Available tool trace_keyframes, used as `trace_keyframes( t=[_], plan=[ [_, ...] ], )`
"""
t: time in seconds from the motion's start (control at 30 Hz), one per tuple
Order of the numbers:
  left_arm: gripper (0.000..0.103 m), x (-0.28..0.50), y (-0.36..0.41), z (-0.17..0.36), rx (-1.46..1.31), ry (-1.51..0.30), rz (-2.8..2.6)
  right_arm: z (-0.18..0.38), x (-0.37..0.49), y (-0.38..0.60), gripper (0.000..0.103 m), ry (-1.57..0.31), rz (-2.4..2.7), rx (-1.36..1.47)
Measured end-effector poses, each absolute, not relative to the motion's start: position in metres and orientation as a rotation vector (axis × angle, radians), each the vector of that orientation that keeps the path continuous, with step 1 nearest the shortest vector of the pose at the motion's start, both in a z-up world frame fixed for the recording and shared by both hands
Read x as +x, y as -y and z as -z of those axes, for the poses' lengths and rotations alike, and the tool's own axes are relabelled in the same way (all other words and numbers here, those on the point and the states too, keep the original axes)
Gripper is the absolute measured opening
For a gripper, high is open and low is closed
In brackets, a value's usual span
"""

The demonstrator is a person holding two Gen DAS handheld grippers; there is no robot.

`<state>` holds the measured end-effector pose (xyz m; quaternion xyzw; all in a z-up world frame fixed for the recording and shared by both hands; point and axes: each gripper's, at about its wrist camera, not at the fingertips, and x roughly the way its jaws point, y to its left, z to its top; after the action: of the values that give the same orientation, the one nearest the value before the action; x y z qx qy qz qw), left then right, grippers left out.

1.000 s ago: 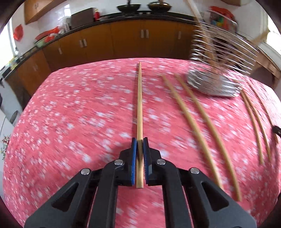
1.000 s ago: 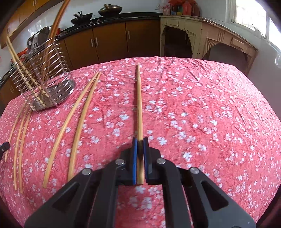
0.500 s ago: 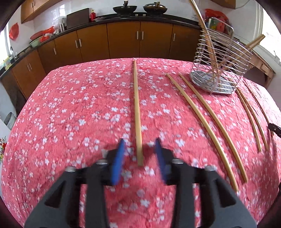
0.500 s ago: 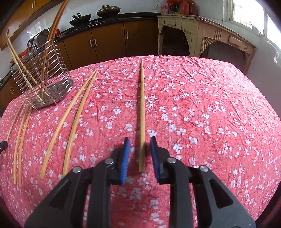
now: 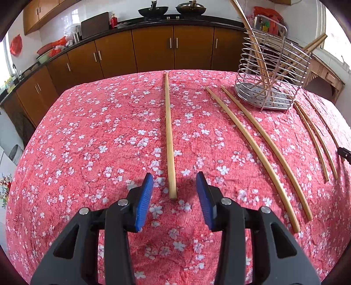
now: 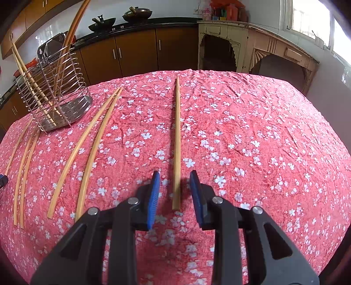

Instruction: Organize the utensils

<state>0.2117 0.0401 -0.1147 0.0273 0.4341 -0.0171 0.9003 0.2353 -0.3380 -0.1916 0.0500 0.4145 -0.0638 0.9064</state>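
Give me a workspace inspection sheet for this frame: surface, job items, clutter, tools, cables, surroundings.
Surface: table under a red floral cloth, wrinkled.
Job's things: one chopstick lies flat between the left tool's pads; another chopstick likewise at the right tool; loose chopstick pair beside the wire utensil holder, which already holds several sticks.
Clutter: nothing seen.
Grippers: left tool open; right tool open; neither grips.
Cables: nothing seen.
Surroundings: brown kitchen cabinets, woks on the counter, window at right.

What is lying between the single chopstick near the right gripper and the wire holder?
In the right wrist view, two long chopsticks lie side by side on the cloth between the single chopstick and the wire holder.
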Motion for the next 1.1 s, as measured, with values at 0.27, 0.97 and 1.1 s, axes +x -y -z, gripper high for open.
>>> trace_keyframes(
  t=[0.27,0.97,1.1],
  plan=[
    [0.035,0.207,-0.043,0.114,0.048,-0.897,0.033,0.193,0.23,0.334,0.027,-0.857,0.136,0.1],
    [0.007,0.166,-0.084,0.056,-0.031,-0.719,0.024,0.118,0.167,0.33,0.007,-0.583,0.167,0.008],
    [0.007,0.154,-0.09,0.017,-0.048,-0.598,0.022,0.082,0.158,0.326,0.007,-0.482,0.157,0.008]
  ],
)
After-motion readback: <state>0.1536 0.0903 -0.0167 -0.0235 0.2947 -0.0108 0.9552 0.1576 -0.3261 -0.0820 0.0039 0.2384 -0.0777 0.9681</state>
